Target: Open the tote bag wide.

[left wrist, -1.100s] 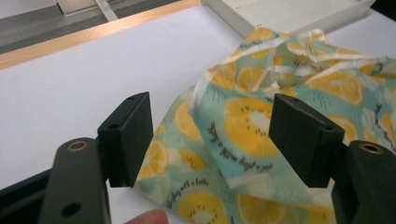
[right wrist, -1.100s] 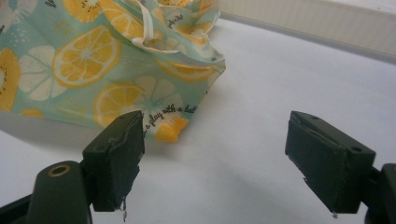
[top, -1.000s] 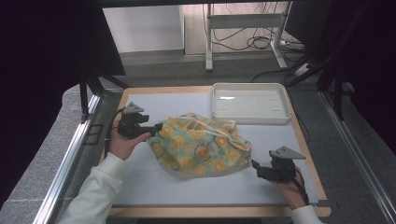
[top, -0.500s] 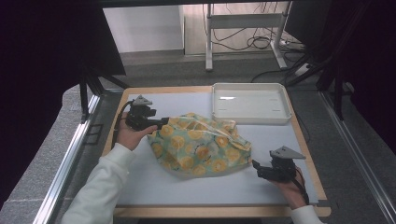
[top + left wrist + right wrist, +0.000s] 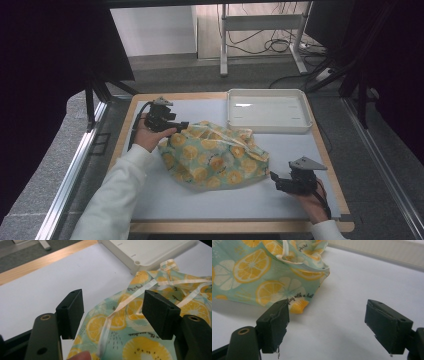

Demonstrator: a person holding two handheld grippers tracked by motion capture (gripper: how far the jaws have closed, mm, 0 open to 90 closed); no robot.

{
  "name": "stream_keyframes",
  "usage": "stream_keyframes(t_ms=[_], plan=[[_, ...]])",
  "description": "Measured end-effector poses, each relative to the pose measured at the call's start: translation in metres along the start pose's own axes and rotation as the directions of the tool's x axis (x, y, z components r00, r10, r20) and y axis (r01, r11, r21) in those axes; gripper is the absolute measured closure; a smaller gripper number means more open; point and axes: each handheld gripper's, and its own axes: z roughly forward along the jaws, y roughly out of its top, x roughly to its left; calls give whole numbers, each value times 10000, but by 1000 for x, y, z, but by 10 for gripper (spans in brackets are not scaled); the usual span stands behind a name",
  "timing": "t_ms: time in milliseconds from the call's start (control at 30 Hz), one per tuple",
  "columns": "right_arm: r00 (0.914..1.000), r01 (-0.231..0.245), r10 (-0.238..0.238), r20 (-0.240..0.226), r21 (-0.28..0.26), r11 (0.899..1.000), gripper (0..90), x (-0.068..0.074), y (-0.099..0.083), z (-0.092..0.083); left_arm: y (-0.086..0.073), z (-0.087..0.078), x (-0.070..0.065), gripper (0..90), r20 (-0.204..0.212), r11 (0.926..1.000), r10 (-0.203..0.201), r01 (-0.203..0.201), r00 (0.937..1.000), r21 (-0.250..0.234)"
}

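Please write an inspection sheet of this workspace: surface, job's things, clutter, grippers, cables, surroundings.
Surface: white mat on a wood-edged table, flat.
Job's things: lemon-print cloth, crumpled mid-mat, pale ribbon across it.
Clutter: white tray at the far right, nothing seen inside.
Grippers: left gripper open at the cloth's far-left edge, cloth and ribbon between its fingers, not pinched; right gripper open, just beside the cloth's near-right corner.
Cables: black cable from the left gripper; loose cables on the floor behind.
Surroundings: grey floor, metal stand, dark screens at the sides.
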Motion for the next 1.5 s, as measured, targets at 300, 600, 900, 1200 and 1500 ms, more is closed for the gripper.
stream_keyframes(t_ms=[300,600,900,1200,1500], plan=[[10000,26,-26,22,0,10000,196,0,0,0,1,15,3,310,384,9963,562,-586,9977,624],[10000,43,-44,57,28,10000,196,1,0,1,-7,31,2,471,440,9889,594,-648,9973,1336],[9999,2,-4,134,112,9999,196,0,-1,1,-8,31,-2,851,398,9875,917,-960,9950,1254],[9999,1,-1,131,60,10000,196,1,0,0,-8,14,-8,889,784,9928,905,-962,9928,720],[9999,-62,62,157,13,10000,196,1,1,-1,-6,0,-13,895,1117,9964,779,-812,9907,257]])
